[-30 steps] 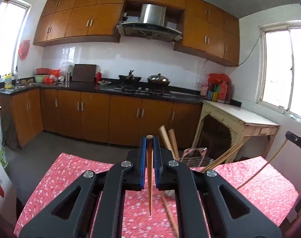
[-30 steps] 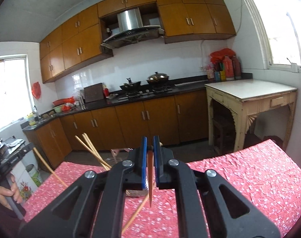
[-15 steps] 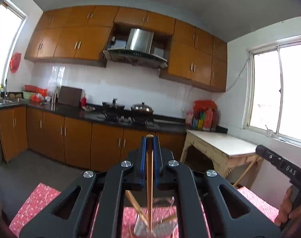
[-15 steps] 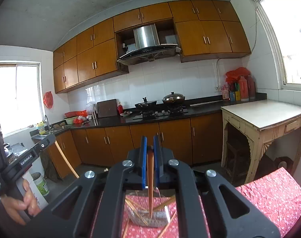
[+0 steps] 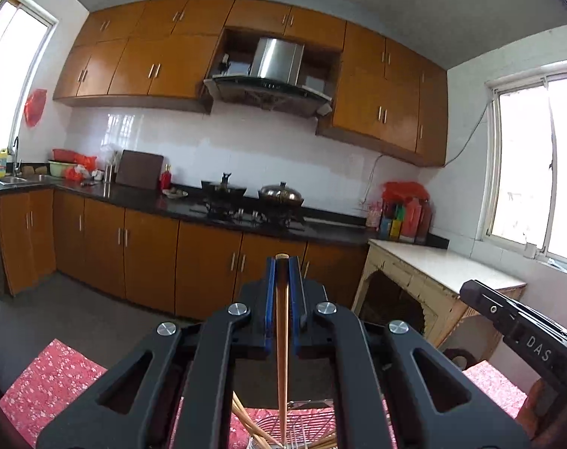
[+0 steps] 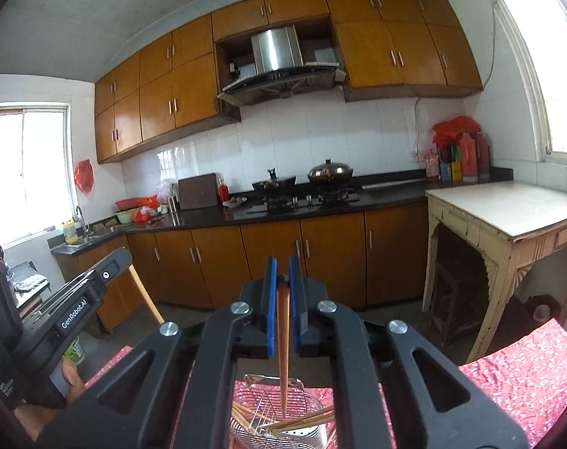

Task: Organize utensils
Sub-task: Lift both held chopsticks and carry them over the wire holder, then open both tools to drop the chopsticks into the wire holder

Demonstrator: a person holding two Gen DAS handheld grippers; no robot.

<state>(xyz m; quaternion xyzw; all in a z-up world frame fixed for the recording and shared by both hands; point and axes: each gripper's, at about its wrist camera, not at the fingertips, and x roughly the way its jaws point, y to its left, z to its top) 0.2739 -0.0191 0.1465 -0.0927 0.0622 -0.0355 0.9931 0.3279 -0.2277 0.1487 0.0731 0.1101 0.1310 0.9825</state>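
Chopsticks are what I carry, one in each gripper. My left gripper (image 5: 282,265) is clamped on a pale chopstick (image 5: 282,355) that hangs tip-down at six o'clock, its point inside the wire basket (image 5: 302,424), where other sticks already lean. My right gripper (image 6: 282,267) pinches a darker chopstick (image 6: 283,351) the same way, tip over that basket (image 6: 279,404) on the red flowered cloth (image 6: 515,378). I judge I hold them upright so each can slide straight in among the rest without snagging the wires. Writing: "GenRobot.AI" on the left tool at nine o'clock in the right view, and "DAS" on the right tool at four o'clock in the left view.
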